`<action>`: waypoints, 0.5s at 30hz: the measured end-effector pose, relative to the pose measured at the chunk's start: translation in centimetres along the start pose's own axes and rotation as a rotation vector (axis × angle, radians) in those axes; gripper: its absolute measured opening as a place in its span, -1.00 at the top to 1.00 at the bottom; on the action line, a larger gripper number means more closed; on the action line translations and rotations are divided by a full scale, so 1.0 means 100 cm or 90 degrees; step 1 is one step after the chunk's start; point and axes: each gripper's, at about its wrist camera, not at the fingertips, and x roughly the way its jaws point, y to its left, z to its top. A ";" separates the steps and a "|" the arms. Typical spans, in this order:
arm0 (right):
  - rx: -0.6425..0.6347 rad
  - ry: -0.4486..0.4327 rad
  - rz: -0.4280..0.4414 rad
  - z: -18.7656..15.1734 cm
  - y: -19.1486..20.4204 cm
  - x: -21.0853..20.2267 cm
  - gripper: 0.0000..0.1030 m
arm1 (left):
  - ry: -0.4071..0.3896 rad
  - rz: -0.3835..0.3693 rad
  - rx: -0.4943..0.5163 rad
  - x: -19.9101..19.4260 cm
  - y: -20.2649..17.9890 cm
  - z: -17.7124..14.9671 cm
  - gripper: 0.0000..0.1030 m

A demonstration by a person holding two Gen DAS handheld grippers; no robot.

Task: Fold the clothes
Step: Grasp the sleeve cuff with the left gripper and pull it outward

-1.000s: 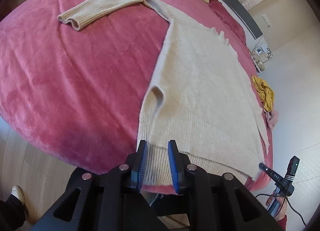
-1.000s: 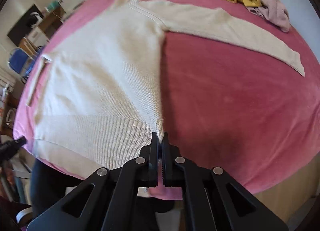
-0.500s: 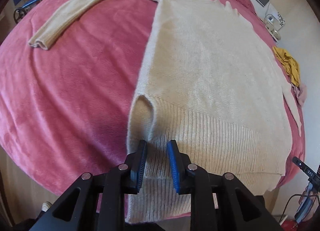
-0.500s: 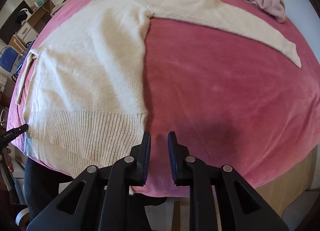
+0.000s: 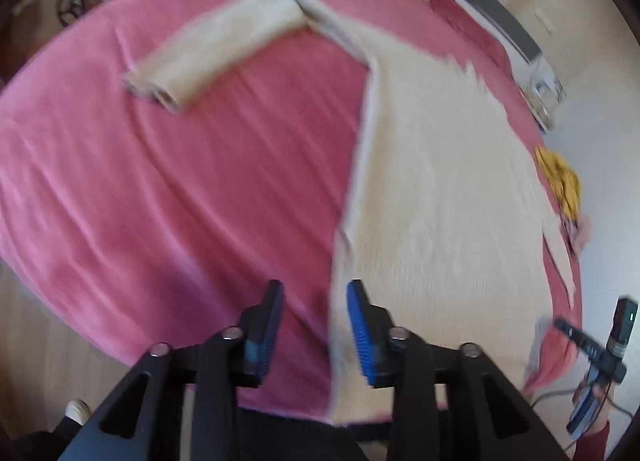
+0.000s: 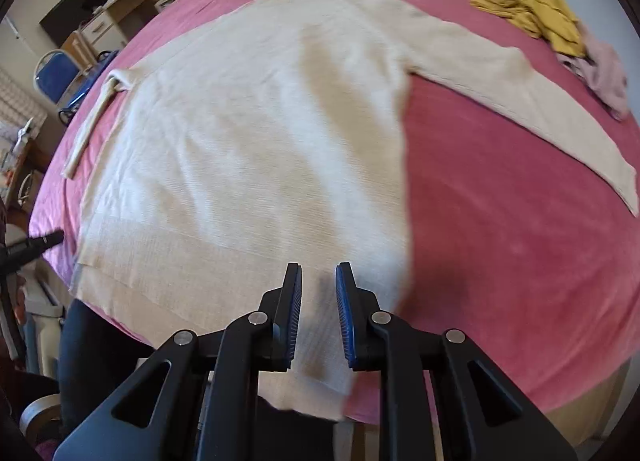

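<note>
On the pink bed (image 6: 520, 261) a cream sweater (image 6: 260, 121) lies flat, sleeves spread left and right, likely laid out for folding. Both tongs hang over its near hem, jaws apart, gripping nothing: left gripper (image 5: 315, 325) at the left edge, right gripper (image 6: 318, 313) above the right corner. Far right sits a yellow garment (image 6: 528, 9)

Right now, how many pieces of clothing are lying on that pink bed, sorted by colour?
Cream: 1, the sweater spread flat on the bed
Mustard yellow: 1, a crumpled garment at the far side
Pale pink: 1, a bunched garment beside the yellow one
Total: 3
</note>
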 end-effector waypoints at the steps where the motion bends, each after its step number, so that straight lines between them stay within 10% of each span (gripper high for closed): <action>1: -0.008 0.002 0.004 0.004 0.006 0.003 0.63 | -0.016 0.002 -0.014 -0.005 0.015 0.018 0.19; 7: -0.053 0.015 0.029 0.028 0.043 0.024 0.59 | -0.077 0.052 -0.046 -0.013 0.095 0.121 0.15; 15: -0.088 0.034 0.040 0.054 0.076 0.047 0.54 | -0.028 0.106 0.151 0.047 0.093 0.192 0.14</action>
